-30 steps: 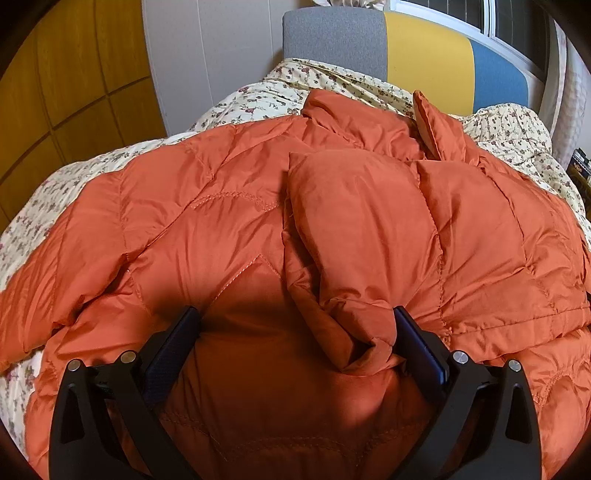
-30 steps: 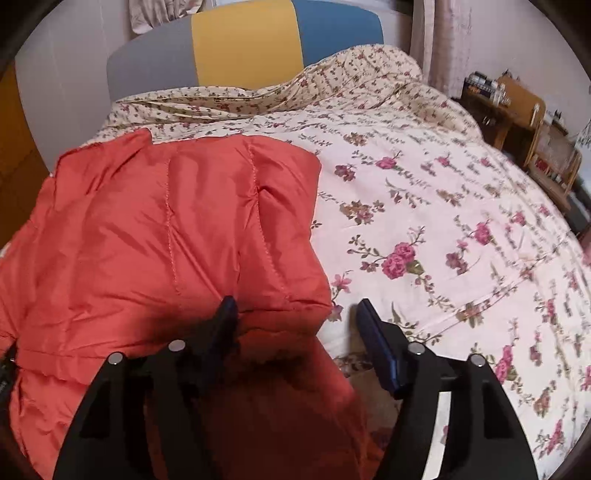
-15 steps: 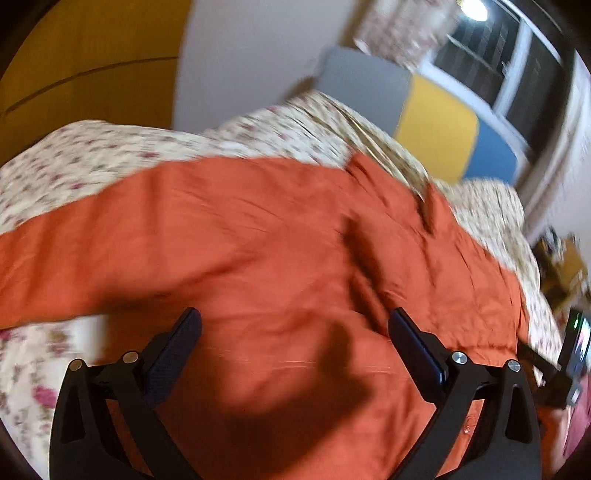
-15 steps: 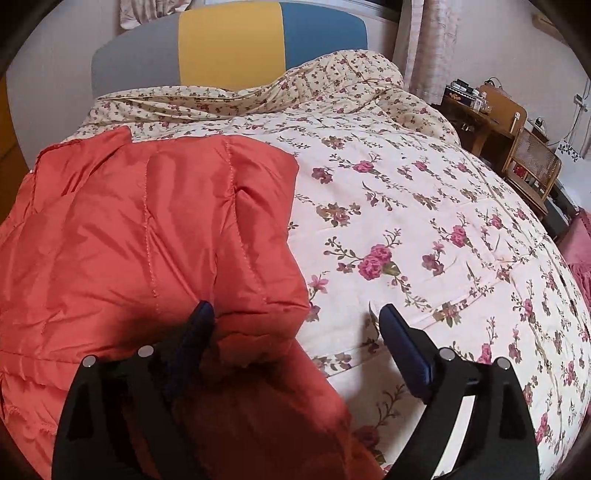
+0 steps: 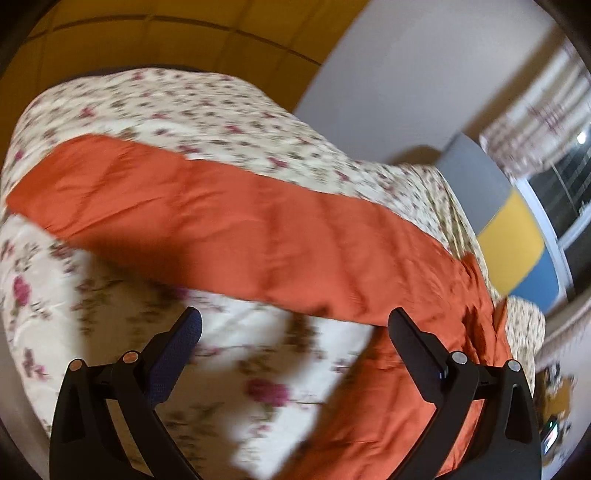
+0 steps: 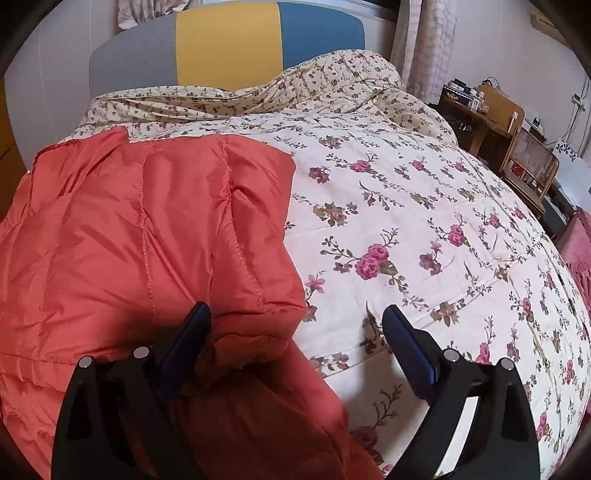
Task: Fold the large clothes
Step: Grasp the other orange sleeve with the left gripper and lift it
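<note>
An orange quilted puffer jacket lies on the floral bedspread. In the right wrist view its folded right edge ends in a rounded corner just in front of my right gripper, which is open and empty above that corner. In the blurred left wrist view one long orange sleeve stretches out to the left across the bedspread. My left gripper is open and empty, over the bedspread just below the sleeve.
A grey, yellow and blue headboard stands at the far end of the bed. A wooden desk and chair stand to the right of the bed. A yellow panelled wall runs along the left side.
My left gripper has swung left, off the jacket body, to the outstretched sleeve and bare bedspread. My right gripper has opened wider and drawn slightly back from the jacket corner.
</note>
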Demonstrator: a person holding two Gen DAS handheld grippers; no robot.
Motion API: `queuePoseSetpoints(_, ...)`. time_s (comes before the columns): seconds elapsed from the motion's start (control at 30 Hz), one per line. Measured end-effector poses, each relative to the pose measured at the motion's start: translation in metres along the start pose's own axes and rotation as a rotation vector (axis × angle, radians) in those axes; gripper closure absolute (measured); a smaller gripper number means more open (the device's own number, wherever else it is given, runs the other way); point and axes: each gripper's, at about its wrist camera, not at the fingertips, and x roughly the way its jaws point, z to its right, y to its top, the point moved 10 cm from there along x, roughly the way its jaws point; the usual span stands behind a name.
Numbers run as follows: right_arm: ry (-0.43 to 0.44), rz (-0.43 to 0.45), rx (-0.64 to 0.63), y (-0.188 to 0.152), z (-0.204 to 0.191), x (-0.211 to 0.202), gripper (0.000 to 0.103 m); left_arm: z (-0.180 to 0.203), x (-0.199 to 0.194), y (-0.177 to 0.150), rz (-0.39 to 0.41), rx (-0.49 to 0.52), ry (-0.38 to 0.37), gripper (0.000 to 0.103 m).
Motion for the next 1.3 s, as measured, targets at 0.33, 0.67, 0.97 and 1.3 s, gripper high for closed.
queuePoseSetpoints(0.33,0.007,-0.002,0.006,0.000,0.001,0.001,0.009,-0.062,-0.015,0.012,0.083,-0.258,-0.028,0.012)
queuePoseSetpoints(0.67,0.009,-0.002,0.007,0.000,0.001,0.002,0.009,-0.118,-0.007,0.059,0.163,-0.472,0.033,0.048)
queuePoseSetpoints(0.97,0.010,-0.002,0.008,0.001,0.002,0.002,0.009,-0.093,-0.023,0.093,0.245,-0.353,0.128,0.087)
queuePoseSetpoints(1.3,0.013,-0.003,0.010,0.000,0.002,0.003,0.008,0.083,-0.060,0.098,0.408,0.138,-0.008,0.087)
